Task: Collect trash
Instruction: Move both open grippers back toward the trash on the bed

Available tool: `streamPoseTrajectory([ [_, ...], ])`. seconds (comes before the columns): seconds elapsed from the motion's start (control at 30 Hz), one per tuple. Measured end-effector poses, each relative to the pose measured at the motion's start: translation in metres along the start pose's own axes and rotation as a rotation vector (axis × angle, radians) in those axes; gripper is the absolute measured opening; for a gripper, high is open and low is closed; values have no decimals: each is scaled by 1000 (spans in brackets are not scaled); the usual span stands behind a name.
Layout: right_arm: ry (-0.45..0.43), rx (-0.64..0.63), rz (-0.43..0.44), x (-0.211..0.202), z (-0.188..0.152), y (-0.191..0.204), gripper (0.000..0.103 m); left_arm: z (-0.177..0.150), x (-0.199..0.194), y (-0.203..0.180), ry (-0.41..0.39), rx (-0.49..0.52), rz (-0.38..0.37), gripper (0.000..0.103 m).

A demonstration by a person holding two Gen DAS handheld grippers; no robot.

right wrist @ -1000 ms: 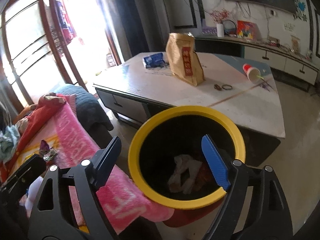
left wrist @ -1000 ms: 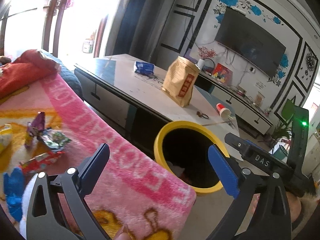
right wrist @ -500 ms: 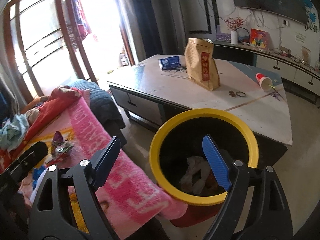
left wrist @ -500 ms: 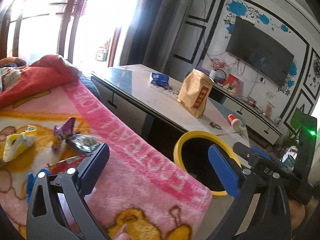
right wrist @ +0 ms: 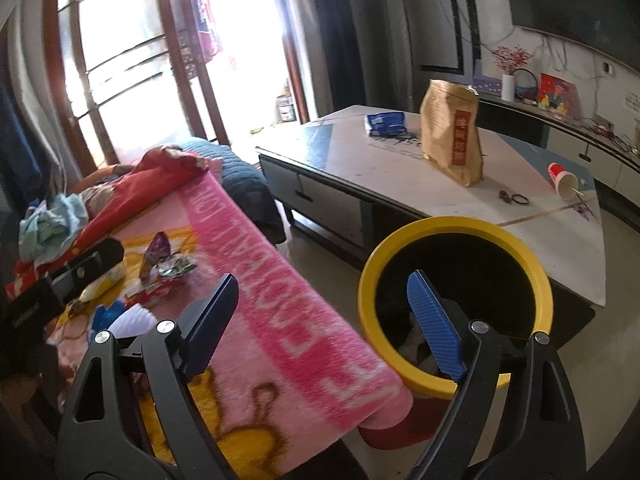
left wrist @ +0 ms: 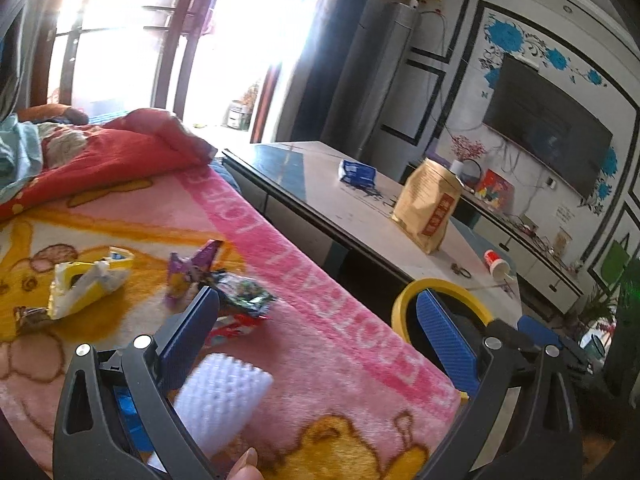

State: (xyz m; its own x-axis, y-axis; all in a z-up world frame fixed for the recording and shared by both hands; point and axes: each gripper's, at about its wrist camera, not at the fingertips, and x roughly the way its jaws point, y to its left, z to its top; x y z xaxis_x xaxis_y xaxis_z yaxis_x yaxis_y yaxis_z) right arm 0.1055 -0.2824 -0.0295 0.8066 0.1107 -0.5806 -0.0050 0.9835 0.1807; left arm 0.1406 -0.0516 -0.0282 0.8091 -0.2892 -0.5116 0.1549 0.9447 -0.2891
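Several crumpled wrappers lie on a pink and yellow blanket (left wrist: pixel 320 360): a yellow one (left wrist: pixel 86 282), a purple one (left wrist: pixel 192 266), a green-silver one (left wrist: pixel 246 298) and a red one (left wrist: pixel 236 326). A white ridged piece (left wrist: pixel 224 400) lies nearest, by my left finger. My left gripper (left wrist: pixel 320 332) hovers open over the blanket with nothing between its pads. My right gripper (right wrist: pixel 324 320) is also open and empty, straddling the blanket's edge and a yellow-rimmed black bin (right wrist: pixel 460 223). Pale trash (right wrist: pixel 414 340) shows inside the bin. From the right wrist the purple wrapper (right wrist: pixel 158 248) sits far left.
A low coffee table (right wrist: pixel 352 160) stands behind the bin with a brown paper bag (right wrist: pixel 452 140), a blue packet (right wrist: pixel 386 122) and a tipped red cup (right wrist: pixel 562 180). A red blanket (left wrist: pixel 104 156) and clothes pile up at the far left. A fingertip (left wrist: pixel 244 464) shows at the bottom edge.
Both grippers swung left from the bin toward the blanket. The bin slid right in both views, and the wrappers and the white piece came closer. Both stayed open.
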Motion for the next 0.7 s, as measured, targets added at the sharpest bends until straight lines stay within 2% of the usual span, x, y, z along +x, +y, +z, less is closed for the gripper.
streamPoseTrajectory([
  [0.7, 73, -143, 155, 9, -24, 94, 78, 15, -36, 85, -83, -131, 145, 96],
])
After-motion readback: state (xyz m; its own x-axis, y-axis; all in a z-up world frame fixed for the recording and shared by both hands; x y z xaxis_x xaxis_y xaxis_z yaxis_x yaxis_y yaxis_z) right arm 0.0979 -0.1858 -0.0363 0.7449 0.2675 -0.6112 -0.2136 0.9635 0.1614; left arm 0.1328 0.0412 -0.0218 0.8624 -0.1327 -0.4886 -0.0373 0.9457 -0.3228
